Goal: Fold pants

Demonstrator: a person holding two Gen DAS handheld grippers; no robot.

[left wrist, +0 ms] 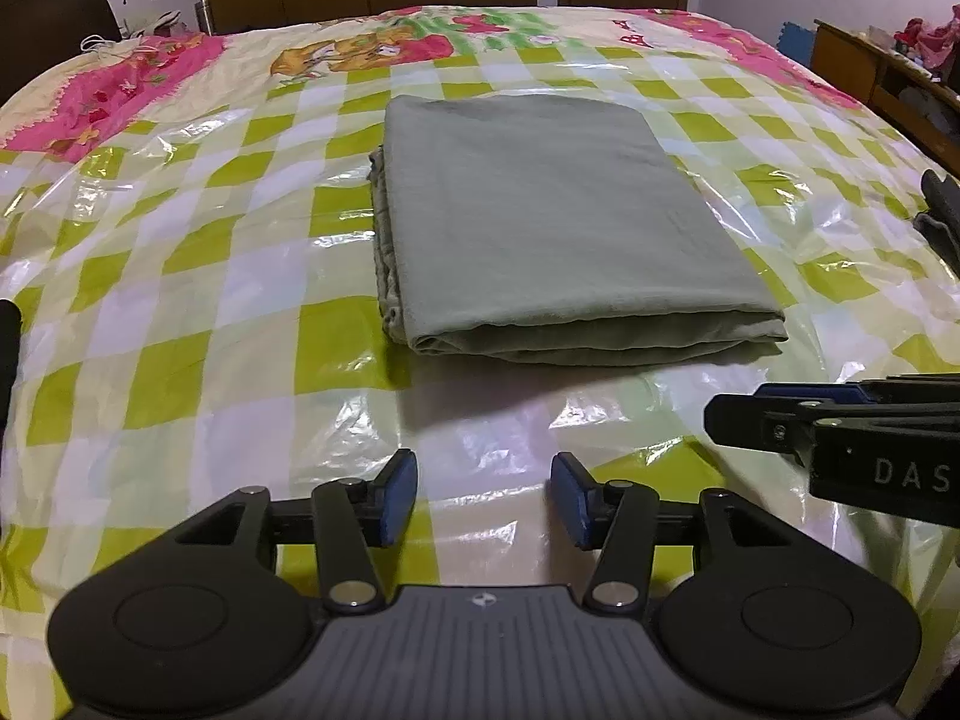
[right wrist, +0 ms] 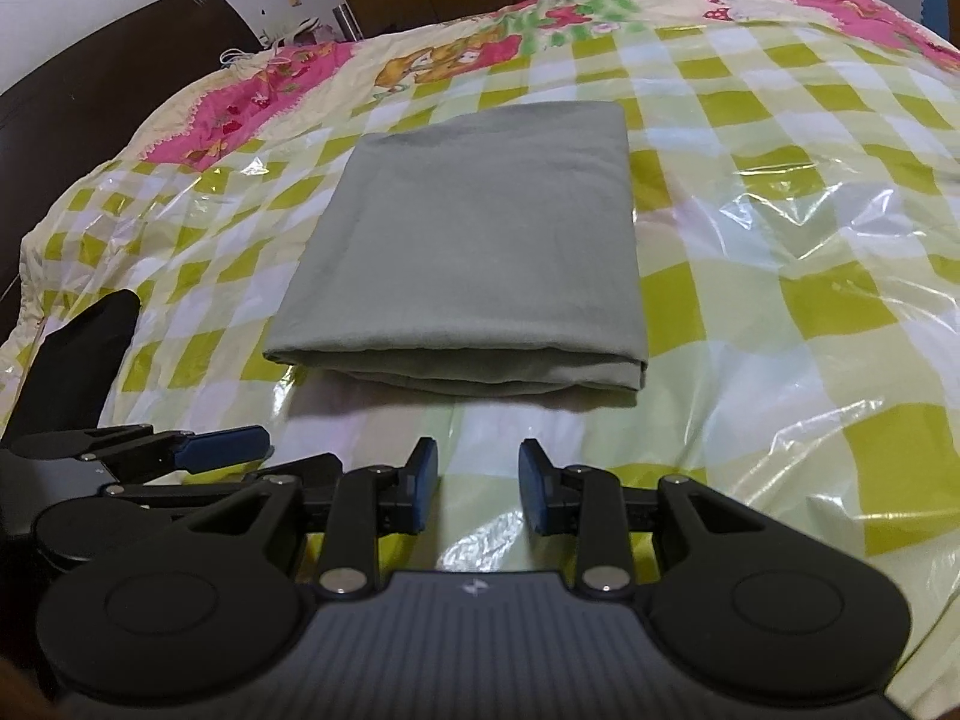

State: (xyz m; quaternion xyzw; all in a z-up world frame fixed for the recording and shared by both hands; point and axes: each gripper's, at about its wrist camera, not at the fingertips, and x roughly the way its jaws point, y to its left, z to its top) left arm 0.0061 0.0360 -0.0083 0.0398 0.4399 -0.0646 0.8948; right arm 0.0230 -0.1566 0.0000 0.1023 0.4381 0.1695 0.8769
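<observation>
Pants [left wrist: 540, 228] lay folded ahead of both spread, empty hand-held grippers [left wrist: 484, 501] [right wrist: 478, 487]. Could snag slick plastic [right wrist: 810, 228], dragging the stack askew.

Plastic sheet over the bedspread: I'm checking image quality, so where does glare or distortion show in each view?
Left wrist view: white glare streaks the plastic sheet in front of the folded pants; fisheye bows the bed's edges. Right wrist view: glare is strongest on the crinkled plastic sheet right of the pants.

Left tongs [left wrist: 484, 498] agape, empty; right tongs [right wrist: 478, 486] part-open, empty, both tilted down, side by side.
</observation>
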